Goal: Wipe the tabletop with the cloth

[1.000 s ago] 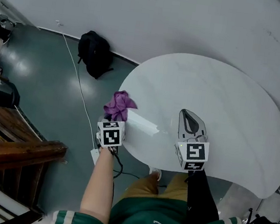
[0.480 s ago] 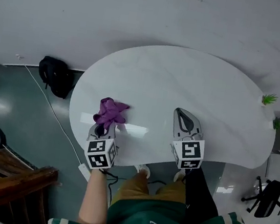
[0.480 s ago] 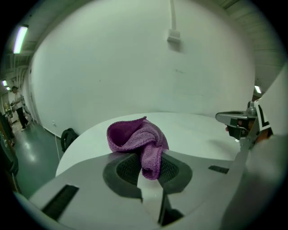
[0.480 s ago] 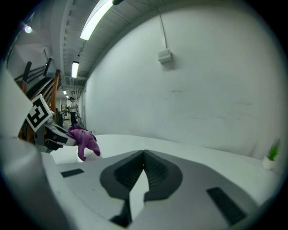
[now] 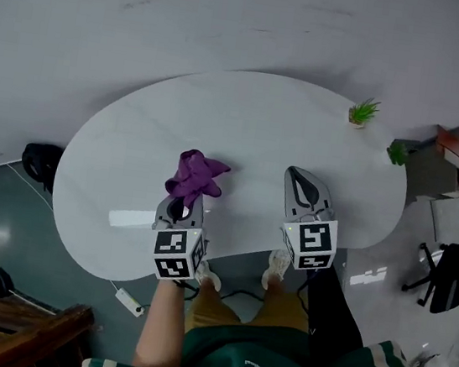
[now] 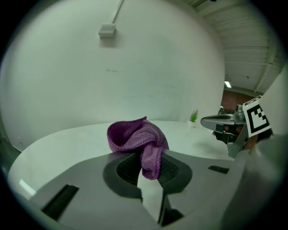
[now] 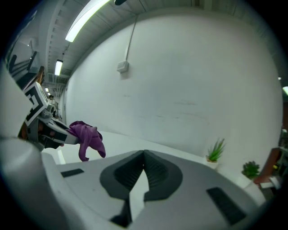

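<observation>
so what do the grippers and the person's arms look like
Both are grey, with tongs that taper to a point and dark ribbed pads. The left gripper and right gripper each carry a white cube with black square markers. The right arm wears a black sleeve; the left forearm is bare. The top is green with white stripes.

The table [image 5: 254,127] offers open passage across nearly its whole width (only a small plant [image 5: 362,112] stands at its far right edge).

crumpled purple cloth [image 5: 197,175] over white tabletop [image 5: 305,130]
</observation>
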